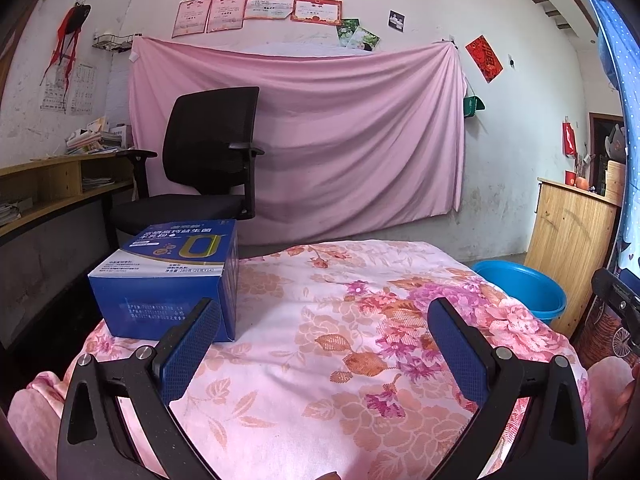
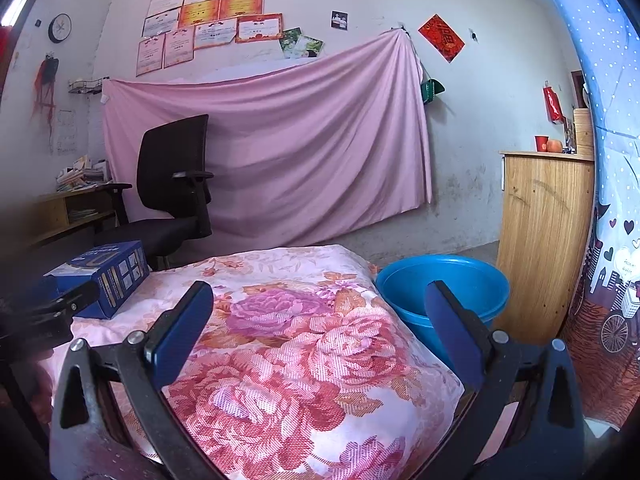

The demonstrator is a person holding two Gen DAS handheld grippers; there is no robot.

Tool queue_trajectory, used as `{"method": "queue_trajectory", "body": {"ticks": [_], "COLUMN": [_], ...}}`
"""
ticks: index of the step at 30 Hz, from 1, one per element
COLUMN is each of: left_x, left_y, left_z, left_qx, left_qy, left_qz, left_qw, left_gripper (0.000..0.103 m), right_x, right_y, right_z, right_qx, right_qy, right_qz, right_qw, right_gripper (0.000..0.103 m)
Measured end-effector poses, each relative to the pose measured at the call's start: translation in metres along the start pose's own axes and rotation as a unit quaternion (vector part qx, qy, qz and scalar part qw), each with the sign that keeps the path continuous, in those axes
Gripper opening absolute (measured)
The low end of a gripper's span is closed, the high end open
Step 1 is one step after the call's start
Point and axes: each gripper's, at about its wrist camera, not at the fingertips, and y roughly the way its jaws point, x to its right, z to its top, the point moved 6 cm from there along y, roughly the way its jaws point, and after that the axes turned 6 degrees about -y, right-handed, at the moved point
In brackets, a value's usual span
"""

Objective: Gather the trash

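A blue carton box [image 1: 168, 276] lies on the floral cloth [image 1: 320, 344] at its left side; it also shows at the far left in the right wrist view [image 2: 100, 276]. My left gripper [image 1: 324, 312] is open and empty, its left finger just in front of the box's near right corner. A blue plastic basin [image 2: 444, 292] stands on the floor off the cloth's right edge, also seen in the left wrist view [image 1: 524, 288]. My right gripper [image 2: 320, 296] is open and empty above the cloth, its right finger in front of the basin.
A black office chair [image 1: 200, 168] stands behind the cloth-covered surface, before a pink sheet [image 1: 320, 136] on the wall. A wooden shelf [image 1: 48, 188] is at left, a wooden cabinet [image 2: 548, 236] at right beside the basin.
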Motion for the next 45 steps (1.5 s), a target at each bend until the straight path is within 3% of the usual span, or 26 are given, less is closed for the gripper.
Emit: {"method": "queue_trajectory", "body": {"ticks": [45], "left_x": [0.0021], "left_y": [0.0042], "left_z": [-0.0028], "left_qx": [-0.004], "left_qy": [0.0], "left_qz": [-0.008], "left_qw": [1.0], "left_gripper": [0.101], "right_x": [-0.003], "right_y": [0.0024], "right_z": [-0.0007], "right_qx": [0.0], "right_qy": [0.0], "right_qz": [0.008], "right_qw": [1.0], "right_gripper": [0.103]}}
